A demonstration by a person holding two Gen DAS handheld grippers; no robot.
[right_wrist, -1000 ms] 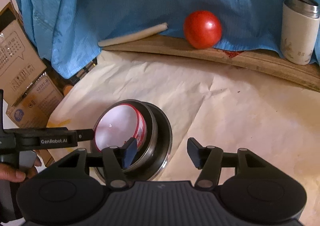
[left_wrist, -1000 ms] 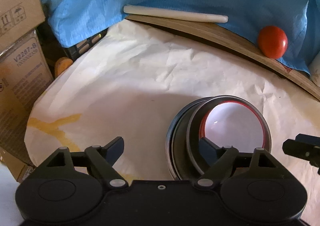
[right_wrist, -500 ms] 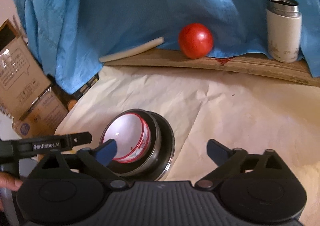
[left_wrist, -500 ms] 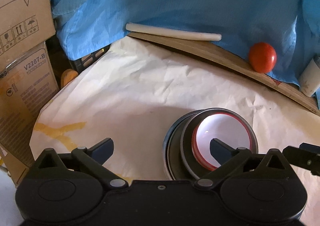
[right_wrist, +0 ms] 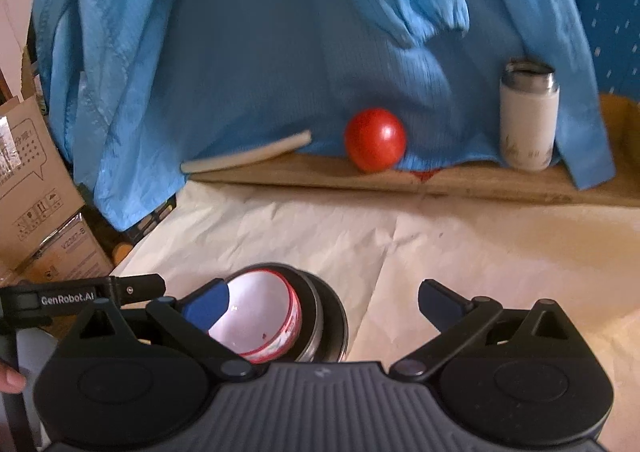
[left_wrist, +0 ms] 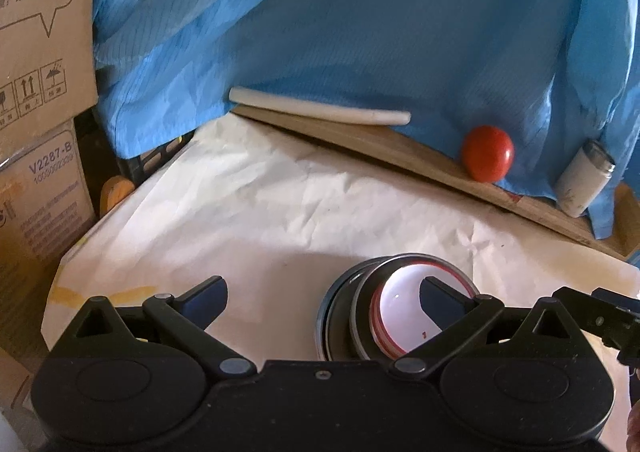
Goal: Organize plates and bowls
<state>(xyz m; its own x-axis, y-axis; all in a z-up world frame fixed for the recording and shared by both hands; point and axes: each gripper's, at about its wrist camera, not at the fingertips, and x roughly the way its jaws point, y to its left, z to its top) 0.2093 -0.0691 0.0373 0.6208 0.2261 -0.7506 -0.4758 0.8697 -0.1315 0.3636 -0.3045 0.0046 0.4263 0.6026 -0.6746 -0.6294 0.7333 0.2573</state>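
Note:
A white bowl with a red rim (left_wrist: 400,312) sits nested in a steel bowl (left_wrist: 359,316), which rests in a dark outer dish (left_wrist: 334,318) on the paper-covered table. The right wrist view shows the same white bowl (right_wrist: 260,316) in the steel bowl (right_wrist: 313,316). My left gripper (left_wrist: 322,292) is open wide above the stack's left side, with nothing between its fingers. My right gripper (right_wrist: 322,302) is also open wide and empty, over the stack's right side. Each gripper shows at the edge of the other's view, the left gripper (right_wrist: 80,294) and the right gripper (left_wrist: 600,316).
A red tomato (right_wrist: 376,140), a white stick (right_wrist: 248,158) and a white thermos cup (right_wrist: 528,120) line the wooden board (right_wrist: 480,184) at the back, under a blue cloth (right_wrist: 280,32). Cardboard boxes (left_wrist: 36,156) stand at the left. Cream paper (right_wrist: 480,244) covers the table.
Both grippers opened from partly closed around the bowls' rims to wide open. Both drew back and upward, so the stack looks smaller and lower in each view.

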